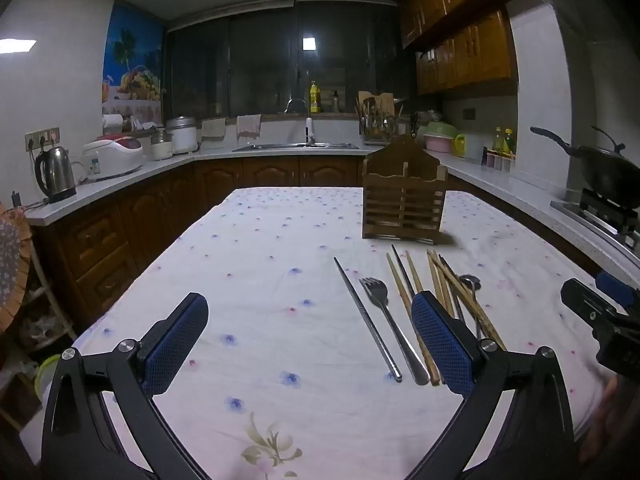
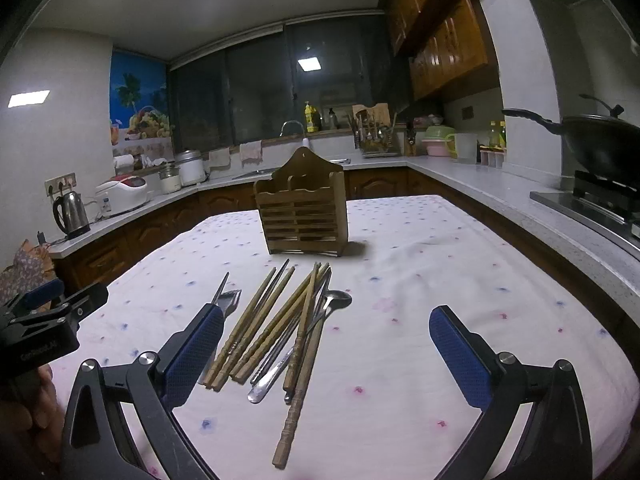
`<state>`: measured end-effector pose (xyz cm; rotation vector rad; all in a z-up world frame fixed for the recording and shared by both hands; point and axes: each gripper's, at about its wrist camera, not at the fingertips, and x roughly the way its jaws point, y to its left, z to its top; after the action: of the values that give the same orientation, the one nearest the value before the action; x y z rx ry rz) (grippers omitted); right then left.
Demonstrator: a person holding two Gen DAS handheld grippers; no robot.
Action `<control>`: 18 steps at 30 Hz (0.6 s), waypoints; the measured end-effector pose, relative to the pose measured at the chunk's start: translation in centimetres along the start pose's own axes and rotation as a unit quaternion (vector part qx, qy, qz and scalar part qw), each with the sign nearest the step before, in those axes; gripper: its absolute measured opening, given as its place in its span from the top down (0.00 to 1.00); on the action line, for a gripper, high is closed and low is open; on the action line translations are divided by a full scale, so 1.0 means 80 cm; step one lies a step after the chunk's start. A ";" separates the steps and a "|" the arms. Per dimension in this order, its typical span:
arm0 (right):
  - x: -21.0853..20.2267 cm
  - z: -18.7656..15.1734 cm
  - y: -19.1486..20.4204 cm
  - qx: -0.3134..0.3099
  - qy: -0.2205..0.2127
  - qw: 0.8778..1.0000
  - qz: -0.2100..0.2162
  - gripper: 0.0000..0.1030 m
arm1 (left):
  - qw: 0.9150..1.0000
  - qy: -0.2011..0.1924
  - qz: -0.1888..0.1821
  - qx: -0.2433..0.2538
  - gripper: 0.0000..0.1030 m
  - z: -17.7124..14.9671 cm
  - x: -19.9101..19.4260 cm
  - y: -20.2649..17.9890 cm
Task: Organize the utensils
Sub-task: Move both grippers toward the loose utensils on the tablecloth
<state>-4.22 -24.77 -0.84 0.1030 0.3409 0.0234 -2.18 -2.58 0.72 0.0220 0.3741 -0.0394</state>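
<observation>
Both grippers are hovering low over the near end of the table (image 1: 248,240), which is carrying a flowered tablecloth. The left gripper (image 1: 308,340) is holding its fingers spread wide with nothing between them; the right gripper (image 2: 326,354) is doing the same, its fingers likewise spread and gripping nothing.

The wooden utensil holder (image 2: 302,216) is standing upright farther back on the cloth, beyond the utensils. Through its slatted front no utensil is showing, and nothing is projecting above its rim.

All utensils are lying loose on the cloth between the grippers and the holder: wooden chopsticks (image 2: 276,320) fanned out and partly crossing one another, a metal chopstick (image 1: 366,316) lying apart to the left, a fork (image 1: 386,312) just beside it, and a spoon (image 2: 334,300) tangled among the chopstick ends.

Judgement: the task is standing at its start. No item appears sorted; every piece is awaiting pickup and placement into the holder's compartments. The overlapping chopsticks are likely to shift when one is lifted.
</observation>
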 end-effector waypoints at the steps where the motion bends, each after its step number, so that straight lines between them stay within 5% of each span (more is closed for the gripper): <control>1: 0.001 0.000 0.000 0.000 0.000 1.000 0.000 0.00 | 1.000 0.000 -0.001 0.000 0.00 0.000 0.000 0.000; 18: 0.004 -0.001 0.000 -0.001 -0.002 1.000 -0.001 0.00 | 1.000 0.011 -0.003 -0.004 0.00 0.000 0.007 0.003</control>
<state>-3.94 -24.72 -1.05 0.0998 0.3373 0.0211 -1.67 -2.39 0.49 0.0135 0.3961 -0.0434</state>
